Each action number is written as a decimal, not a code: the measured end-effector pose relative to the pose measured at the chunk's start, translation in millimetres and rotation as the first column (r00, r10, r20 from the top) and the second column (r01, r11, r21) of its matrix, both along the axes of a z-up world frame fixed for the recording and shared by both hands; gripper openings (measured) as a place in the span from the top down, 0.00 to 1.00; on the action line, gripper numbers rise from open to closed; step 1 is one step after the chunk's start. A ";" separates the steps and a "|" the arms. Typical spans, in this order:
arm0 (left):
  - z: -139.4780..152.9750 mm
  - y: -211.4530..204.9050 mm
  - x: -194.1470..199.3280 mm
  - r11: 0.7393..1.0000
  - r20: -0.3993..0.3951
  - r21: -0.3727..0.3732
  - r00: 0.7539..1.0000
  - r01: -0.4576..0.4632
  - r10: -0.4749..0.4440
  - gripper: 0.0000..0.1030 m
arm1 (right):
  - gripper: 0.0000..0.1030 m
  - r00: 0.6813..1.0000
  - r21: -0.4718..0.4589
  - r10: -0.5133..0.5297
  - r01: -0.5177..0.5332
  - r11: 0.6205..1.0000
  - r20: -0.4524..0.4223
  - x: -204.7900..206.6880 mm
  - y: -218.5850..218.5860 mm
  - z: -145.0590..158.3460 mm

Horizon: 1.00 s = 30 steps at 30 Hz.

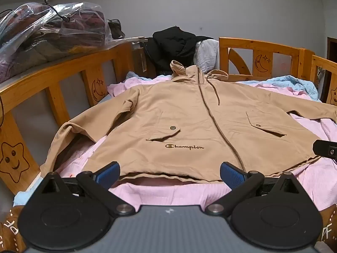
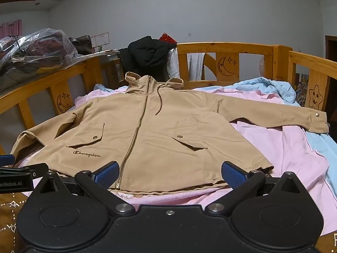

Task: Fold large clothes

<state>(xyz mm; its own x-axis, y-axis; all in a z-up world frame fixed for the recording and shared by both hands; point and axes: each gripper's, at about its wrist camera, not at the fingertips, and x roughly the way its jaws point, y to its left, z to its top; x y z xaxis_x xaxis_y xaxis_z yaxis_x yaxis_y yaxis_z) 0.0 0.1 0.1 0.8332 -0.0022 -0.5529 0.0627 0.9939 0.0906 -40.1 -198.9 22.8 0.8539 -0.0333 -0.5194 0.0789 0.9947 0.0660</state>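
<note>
A tan hooded Champion jacket [image 1: 189, 122] lies flat, front up and zipped, on a pink sheet, sleeves spread to both sides; it also shows in the right wrist view [image 2: 160, 135]. My left gripper [image 1: 169, 174] is open and empty, its blue pads just before the jacket's bottom hem, left of the zipper end. My right gripper [image 2: 169, 174] is open and empty at the hem, right of the zipper end. The right gripper's edge shows at the far right of the left wrist view [image 1: 325, 148], and the left one at the far left of the right wrist view [image 2: 19, 175].
A pink sheet [image 2: 294, 154] and a blue sheet [image 2: 271, 88] cover the bed. Wooden rails [image 1: 63, 71] with moon and star carvings surround it. A black garment [image 1: 170, 44] hangs over the far rail. A plastic bag of clothes [image 1: 46, 29] sits behind the left rail.
</note>
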 end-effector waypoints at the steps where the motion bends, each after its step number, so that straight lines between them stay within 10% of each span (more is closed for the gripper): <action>1: 0.0 0.0 0.0 1.000 -0.001 -0.001 1.000 0.001 -0.001 0.00 | 0.00 1.000 -0.001 0.000 0.000 1.000 -0.001 0.1 0.0 -0.1; 30: -3.0 1.5 0.8 1.000 -0.007 -0.002 1.000 0.000 0.000 0.00 | 0.00 1.000 0.012 -0.002 0.002 1.000 -0.008 1.3 -0.5 -1.7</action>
<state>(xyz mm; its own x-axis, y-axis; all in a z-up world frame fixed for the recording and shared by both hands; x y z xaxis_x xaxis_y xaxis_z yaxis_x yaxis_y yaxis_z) 0.8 1.6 -2.9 0.8294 -0.0032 -0.5586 0.0636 0.9940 0.0887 -38.7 -199.4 21.2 0.8497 -0.0291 -0.5264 0.0818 0.9936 0.0773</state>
